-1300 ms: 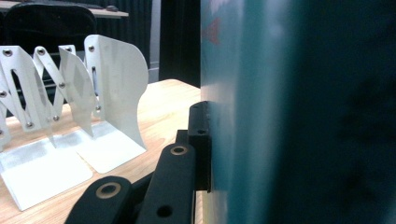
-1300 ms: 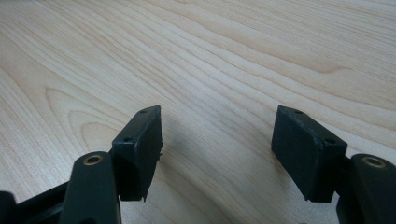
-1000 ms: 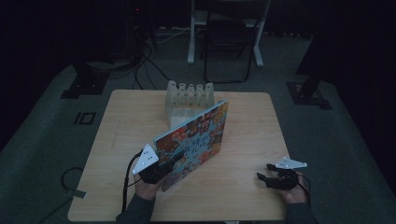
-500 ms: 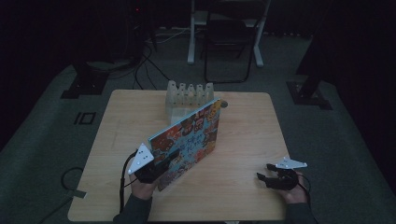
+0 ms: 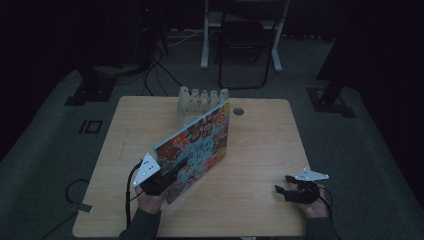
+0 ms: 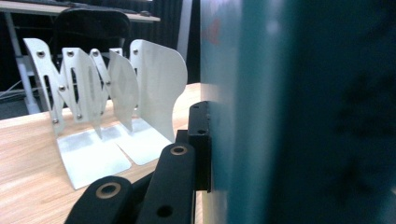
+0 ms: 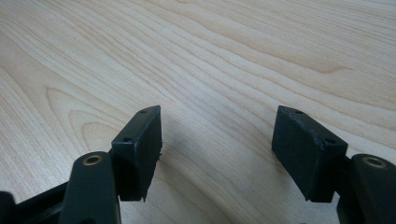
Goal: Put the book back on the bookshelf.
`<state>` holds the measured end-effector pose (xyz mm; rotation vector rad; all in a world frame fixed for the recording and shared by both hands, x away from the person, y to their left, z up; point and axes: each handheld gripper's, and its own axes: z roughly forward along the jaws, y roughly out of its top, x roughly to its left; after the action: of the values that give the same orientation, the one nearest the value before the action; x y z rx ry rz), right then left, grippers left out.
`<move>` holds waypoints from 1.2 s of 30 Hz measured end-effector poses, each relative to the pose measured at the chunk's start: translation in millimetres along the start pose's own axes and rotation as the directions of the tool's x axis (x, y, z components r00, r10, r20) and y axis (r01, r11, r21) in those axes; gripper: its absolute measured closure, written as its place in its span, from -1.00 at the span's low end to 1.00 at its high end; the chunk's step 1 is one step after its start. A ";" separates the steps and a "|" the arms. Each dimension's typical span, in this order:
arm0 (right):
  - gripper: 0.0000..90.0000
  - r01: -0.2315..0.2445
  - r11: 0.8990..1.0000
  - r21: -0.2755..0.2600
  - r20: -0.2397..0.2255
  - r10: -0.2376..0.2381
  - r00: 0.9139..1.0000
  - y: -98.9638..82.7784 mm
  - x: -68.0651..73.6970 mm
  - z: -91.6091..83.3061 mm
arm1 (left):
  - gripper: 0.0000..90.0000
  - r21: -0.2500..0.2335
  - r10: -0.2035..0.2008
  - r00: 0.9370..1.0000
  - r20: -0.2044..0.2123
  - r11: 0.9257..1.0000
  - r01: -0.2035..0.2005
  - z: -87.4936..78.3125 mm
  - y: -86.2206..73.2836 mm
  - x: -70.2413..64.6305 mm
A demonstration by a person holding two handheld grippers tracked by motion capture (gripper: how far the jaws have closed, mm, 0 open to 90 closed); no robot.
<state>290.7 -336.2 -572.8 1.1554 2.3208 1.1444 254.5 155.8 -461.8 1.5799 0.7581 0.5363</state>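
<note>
A picture book (image 5: 197, 147) with a colourful cartoon cover stands tilted on its lower edge across the middle of the wooden table (image 5: 265, 145). My left gripper (image 5: 169, 179) is shut on the book's near lower corner. In the left gripper view, one black pad (image 6: 201, 140) presses flat on the teal cover (image 6: 289, 116), and the other jaw is hidden behind the book. A white metal book rack (image 5: 200, 100) with several dividers stands just behind the book, also seen as curved plates (image 6: 116, 93). My right gripper (image 5: 283, 191) rests open at the front right, with bare wood between its jaws (image 7: 217, 144).
A round cable hole (image 5: 238, 111) sits in the table near the back edge. Behind the table stand a dark chair (image 5: 245, 45) and a desk leg (image 5: 206, 35). Cables lie on the floor at the left (image 5: 75, 192).
The book has tipped up steeper and shifted a little to the left with my left gripper. The right gripper has stayed put.
</note>
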 end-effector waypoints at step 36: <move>-0.28 -0.005 1.000 -0.002 -0.003 0.005 1.000 0.0 -0.5 -0.1 | 0.80 -0.017 -0.022 0.996 -0.088 1.000 0.021 -9.9 2.7 11.8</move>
<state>290.9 -336.7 -572.8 1.1604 2.3198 1.1504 255.9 171.0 -458.7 1.5393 0.8343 0.5980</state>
